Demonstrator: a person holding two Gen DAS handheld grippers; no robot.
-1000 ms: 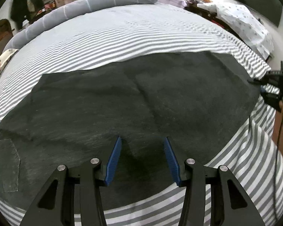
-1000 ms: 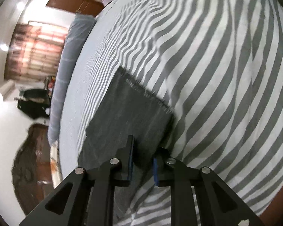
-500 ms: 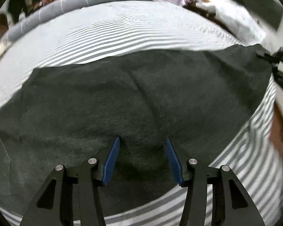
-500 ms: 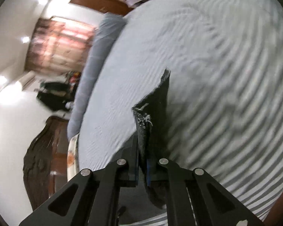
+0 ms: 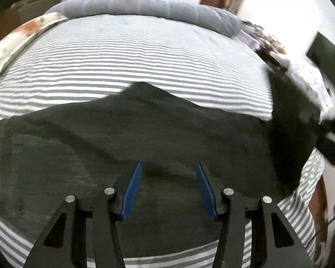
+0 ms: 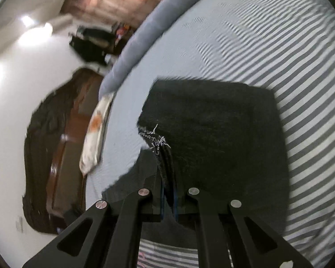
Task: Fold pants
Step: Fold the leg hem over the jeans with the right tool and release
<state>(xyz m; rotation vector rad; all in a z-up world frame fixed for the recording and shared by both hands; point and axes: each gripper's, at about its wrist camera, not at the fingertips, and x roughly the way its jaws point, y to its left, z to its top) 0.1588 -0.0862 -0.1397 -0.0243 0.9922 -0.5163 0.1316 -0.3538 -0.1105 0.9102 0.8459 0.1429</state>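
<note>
Dark grey pants (image 5: 145, 138) lie across the striped bed (image 5: 131, 58). My left gripper (image 5: 168, 189) is open just above the pants' near middle, blue pads (image 5: 132, 189) apart, holding nothing. My right gripper (image 6: 167, 192) is shut on the frayed leg hem (image 6: 156, 138) and holds it lifted above the bed. The lifted leg end (image 6: 223, 134) hangs below it. In the left wrist view the right gripper (image 5: 332, 138) shows at the right edge with the raised leg end (image 5: 288, 116).
A long grey bolster (image 5: 145, 6) lies along the bed's far side. A patterned pillow (image 5: 17, 40) sits at the far left. A dark wooden headboard (image 6: 55, 156) and a wall are beyond. A spotted pillow (image 5: 310, 78) lies at the right.
My right gripper has lifted the leg hem off the bed and carried it leftward over the pants. My left gripper has turned left and stays open over the pants.
</note>
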